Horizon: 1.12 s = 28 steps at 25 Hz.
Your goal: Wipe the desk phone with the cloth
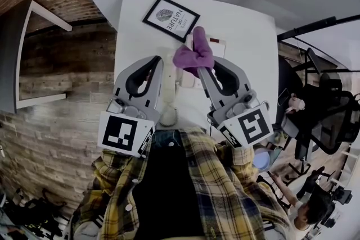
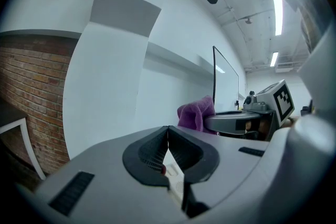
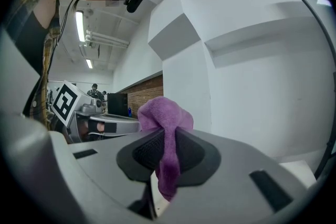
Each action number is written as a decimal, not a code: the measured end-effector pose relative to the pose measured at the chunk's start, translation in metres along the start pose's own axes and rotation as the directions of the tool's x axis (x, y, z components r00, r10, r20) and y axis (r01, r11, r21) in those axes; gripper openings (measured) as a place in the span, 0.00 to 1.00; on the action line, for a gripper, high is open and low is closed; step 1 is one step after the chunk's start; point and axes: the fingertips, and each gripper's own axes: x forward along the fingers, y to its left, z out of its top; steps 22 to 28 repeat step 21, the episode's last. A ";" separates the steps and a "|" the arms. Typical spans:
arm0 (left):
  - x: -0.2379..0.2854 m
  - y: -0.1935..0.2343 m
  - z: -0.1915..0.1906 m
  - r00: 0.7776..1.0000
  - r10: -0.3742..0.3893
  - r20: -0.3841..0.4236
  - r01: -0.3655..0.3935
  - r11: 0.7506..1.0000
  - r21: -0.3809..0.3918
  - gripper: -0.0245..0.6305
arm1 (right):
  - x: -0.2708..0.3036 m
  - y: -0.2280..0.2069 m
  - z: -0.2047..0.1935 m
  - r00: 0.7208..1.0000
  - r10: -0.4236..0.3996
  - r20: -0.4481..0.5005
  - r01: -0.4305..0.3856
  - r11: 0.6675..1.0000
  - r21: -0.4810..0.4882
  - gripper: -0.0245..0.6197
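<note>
The person is holding both grippers out over the white desk (image 1: 247,31), side by side in the centre of the head view, arms drawn close to the body and jaws pointing toward the top of the frame. The right gripper (image 1: 201,67) is pinching the purple cloth (image 1: 194,52): in the right gripper view its jaws are pressing on a fold of it, with a bunch rising above the tips and a tail hanging down between them. The left gripper (image 1: 159,60) is sitting just left of the cloth without touching it. In its own view its jaws are meeting at the tips with nothing between them. The white desk phone (image 1: 169,114) is lying under and between the two grippers, largely covered by them and hard to separate from the white desktop. A small piece of it is showing below the left jaws in the left gripper view. Beyond the cloth, toward the top of the frame, a black-framed print (image 1: 170,18) is lying tilted on the desk. The person's plaid shirt (image 1: 225,188) is filling the bottom of the frame.
</note>
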 end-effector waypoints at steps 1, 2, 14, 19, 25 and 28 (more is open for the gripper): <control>0.000 0.000 0.000 1.000 -0.001 0.000 0.001 1.000 0.002 0.06 | 0.000 0.000 0.000 1.000 -0.001 0.000 0.001 1.000 0.000 0.13; 0.001 0.000 0.000 1.000 -0.003 0.001 0.003 1.000 0.004 0.06 | 0.000 0.000 -0.001 1.000 -0.001 0.000 0.001 1.000 0.000 0.13; 0.004 -0.018 -0.006 0.997 -0.071 -0.035 0.071 0.997 0.019 0.06 | -0.001 0.001 -0.003 1.000 0.016 -0.003 -0.016 1.000 -0.005 0.13; 0.012 -0.017 0.002 0.996 -0.088 -0.020 0.089 0.994 0.064 0.06 | -0.006 -0.005 -0.001 1.000 0.002 -0.003 -0.002 1.000 -0.011 0.13; 0.017 -0.018 0.007 0.995 -0.099 -0.007 0.100 0.990 0.104 0.06 | -0.008 -0.008 0.000 1.000 -0.007 0.000 0.007 1.000 -0.019 0.13; 0.017 -0.018 0.007 0.995 -0.099 -0.007 0.100 0.990 0.104 0.06 | -0.008 -0.008 0.000 1.000 -0.007 0.000 0.007 1.000 -0.019 0.13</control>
